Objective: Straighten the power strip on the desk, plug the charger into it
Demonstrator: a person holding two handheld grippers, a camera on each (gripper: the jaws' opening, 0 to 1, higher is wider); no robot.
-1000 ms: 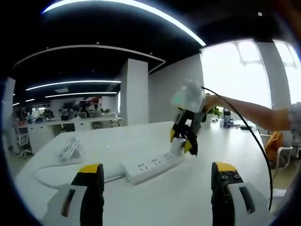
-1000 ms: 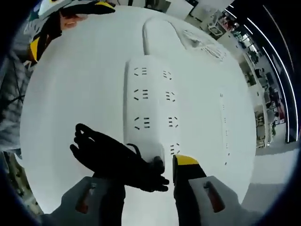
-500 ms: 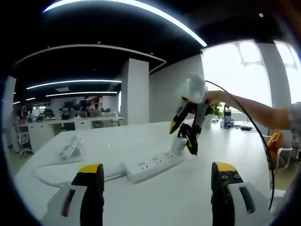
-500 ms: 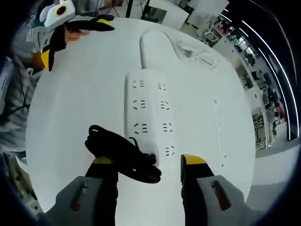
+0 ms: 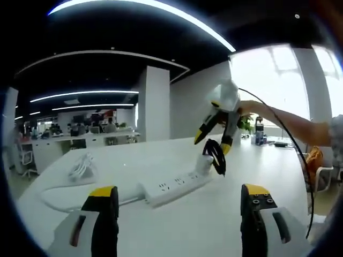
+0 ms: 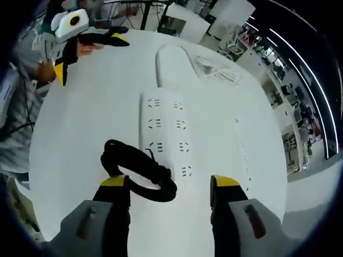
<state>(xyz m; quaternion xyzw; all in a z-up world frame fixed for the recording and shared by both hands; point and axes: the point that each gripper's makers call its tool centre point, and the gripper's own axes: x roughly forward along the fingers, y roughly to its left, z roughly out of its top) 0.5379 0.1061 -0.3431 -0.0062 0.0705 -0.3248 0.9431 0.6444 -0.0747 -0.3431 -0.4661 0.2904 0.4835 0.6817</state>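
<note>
- The right hand-held gripper [image 6: 169, 184] has its jaws spread apart; it hangs just above the near end of the power strip [image 6: 163, 131] and holds nothing.
- A black coiled cable [image 6: 136, 168] lies between its jaws and beside the left one. I judge it is the charger's cable; whether it touches that jaw I cannot tell.
- In the left gripper view a white charger [image 5: 203, 162] sits on the far end of the strip, so it looks plugged in.
- The left hand-held gripper [image 5: 179, 206] is also spread and empty, low over the white counter [image 5: 177, 225].
- The strip lies flat, its white cord [image 6: 161, 56] curving away.
- I judge the plugging step nearly done; next, check the seating.
</note>
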